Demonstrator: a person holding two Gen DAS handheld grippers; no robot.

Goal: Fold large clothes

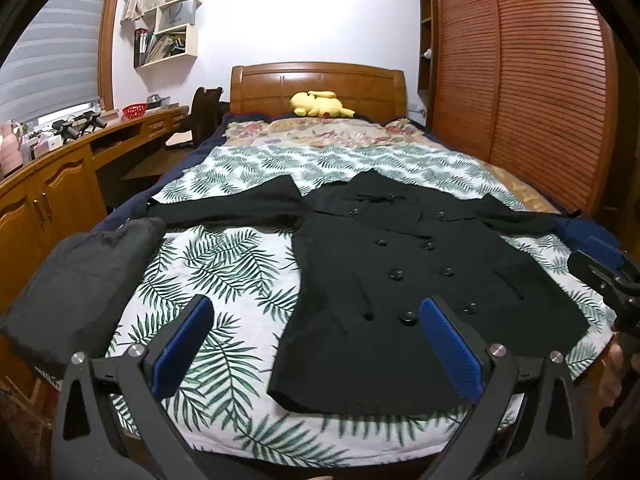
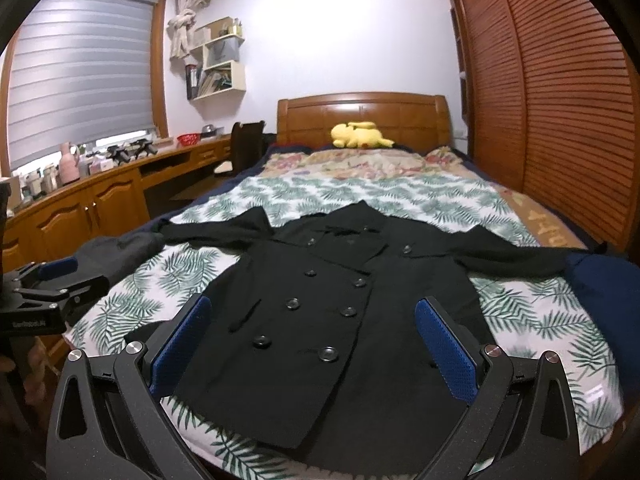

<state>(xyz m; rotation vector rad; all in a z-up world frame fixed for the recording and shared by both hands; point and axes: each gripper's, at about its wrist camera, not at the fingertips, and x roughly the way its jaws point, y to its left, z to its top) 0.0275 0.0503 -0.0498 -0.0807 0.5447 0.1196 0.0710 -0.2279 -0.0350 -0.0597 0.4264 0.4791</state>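
Observation:
A black double-breasted coat (image 1: 400,272) lies flat, front up, on the leaf-print sheet (image 1: 224,264) of the bed, both sleeves spread out sideways; it also shows in the right wrist view (image 2: 328,320). My left gripper (image 1: 316,344) is open and empty, held above the coat's hem near the foot of the bed. My right gripper (image 2: 312,344) is open and empty, also above the coat's lower part. Each gripper shows at the edge of the other's view, the right one (image 1: 600,272) and the left one (image 2: 52,280).
A folded dark grey garment (image 1: 80,280) lies at the bed's left edge, a navy one (image 2: 604,284) at the right edge. A yellow plush toy (image 1: 320,104) sits by the wooden headboard. A wooden desk (image 1: 60,168) runs along the left, a slatted wardrobe (image 1: 540,80) on the right.

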